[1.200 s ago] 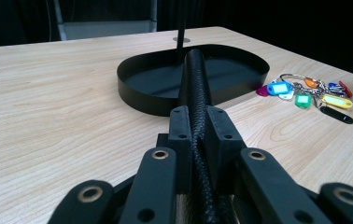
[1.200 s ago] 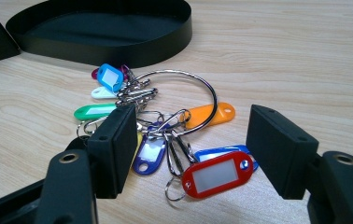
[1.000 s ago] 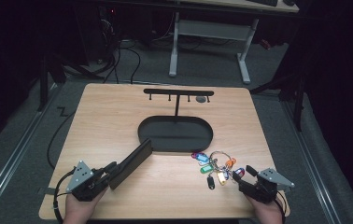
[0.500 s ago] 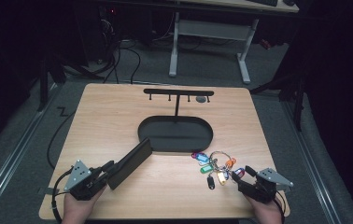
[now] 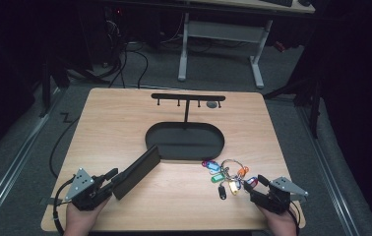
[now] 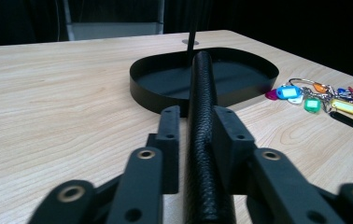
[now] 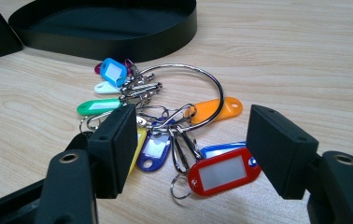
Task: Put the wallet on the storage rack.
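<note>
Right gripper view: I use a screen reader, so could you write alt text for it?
The right gripper is open, its black jaws standing either side of a bunch of coloured key tags on a large metal ring, lying on a wooden table. A shallow black oval tray sits behind them.

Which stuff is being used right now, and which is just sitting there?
In use:
- flat black leather-textured wallet, clamped in the left gripper
- bunch of coloured plastic key tags on a metal ring, between the open right gripper jaws

Just there:
- black oval tray with hook stand
</note>
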`<state>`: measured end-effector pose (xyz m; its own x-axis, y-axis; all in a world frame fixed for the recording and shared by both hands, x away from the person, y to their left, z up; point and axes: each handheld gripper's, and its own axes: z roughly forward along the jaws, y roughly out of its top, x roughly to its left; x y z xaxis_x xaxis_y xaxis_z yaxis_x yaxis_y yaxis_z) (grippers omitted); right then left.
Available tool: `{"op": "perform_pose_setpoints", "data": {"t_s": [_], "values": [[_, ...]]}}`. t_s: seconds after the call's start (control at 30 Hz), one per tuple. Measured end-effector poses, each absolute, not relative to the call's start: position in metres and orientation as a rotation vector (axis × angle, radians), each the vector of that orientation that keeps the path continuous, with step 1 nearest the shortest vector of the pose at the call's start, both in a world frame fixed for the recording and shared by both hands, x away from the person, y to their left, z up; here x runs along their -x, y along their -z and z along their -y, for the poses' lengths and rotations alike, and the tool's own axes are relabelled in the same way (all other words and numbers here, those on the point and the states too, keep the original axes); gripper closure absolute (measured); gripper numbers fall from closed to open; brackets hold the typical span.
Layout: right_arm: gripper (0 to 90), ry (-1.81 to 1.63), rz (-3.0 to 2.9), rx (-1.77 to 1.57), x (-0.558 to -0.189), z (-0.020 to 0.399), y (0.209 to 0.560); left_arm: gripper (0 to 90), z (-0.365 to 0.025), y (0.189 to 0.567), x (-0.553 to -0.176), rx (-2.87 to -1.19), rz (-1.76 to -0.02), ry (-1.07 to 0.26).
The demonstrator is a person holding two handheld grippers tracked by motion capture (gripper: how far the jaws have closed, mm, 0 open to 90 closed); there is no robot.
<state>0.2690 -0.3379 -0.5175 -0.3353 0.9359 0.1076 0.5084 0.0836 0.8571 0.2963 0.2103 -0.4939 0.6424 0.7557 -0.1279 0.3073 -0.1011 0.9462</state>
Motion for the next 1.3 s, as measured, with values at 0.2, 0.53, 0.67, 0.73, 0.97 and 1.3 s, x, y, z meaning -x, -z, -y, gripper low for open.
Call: {"op": "perform_pose_setpoints", "data": {"t_s": [0.2,0.53,0.67,0.73,0.97,1.3], "values": [[34.1,-1.180,-1.891,-1.423,-0.269,0.338,0.517,61.1,-0.206,0.496,-0.297,-1.719,-0.874,-0.445],[34.1,-1.180,-1.895,-1.422,-0.269,0.339,0.517,67.1,-0.194,0.495,-0.295,-1.873,-0.855,-0.491],[34.1,-1.187,-1.894,-1.419,-0.269,0.339,0.516,68.5,-0.188,0.487,-0.299,-1.955,-0.861,-0.445],[34.1,-1.191,-1.893,-1.418,-0.269,0.339,0.516,68.7,-0.186,0.483,-0.301,-1.992,-0.866,-0.441],[34.1,-1.201,-1.922,-1.401,-0.270,0.337,0.517,61.2,-0.173,0.473,-0.312,-2.141,-0.868,-0.399],[34.1,-1.219,-1.959,-1.374,-0.271,0.335,0.516,62.3,-0.147,0.454,-0.325,-2.362,-0.872,-0.465]]}}
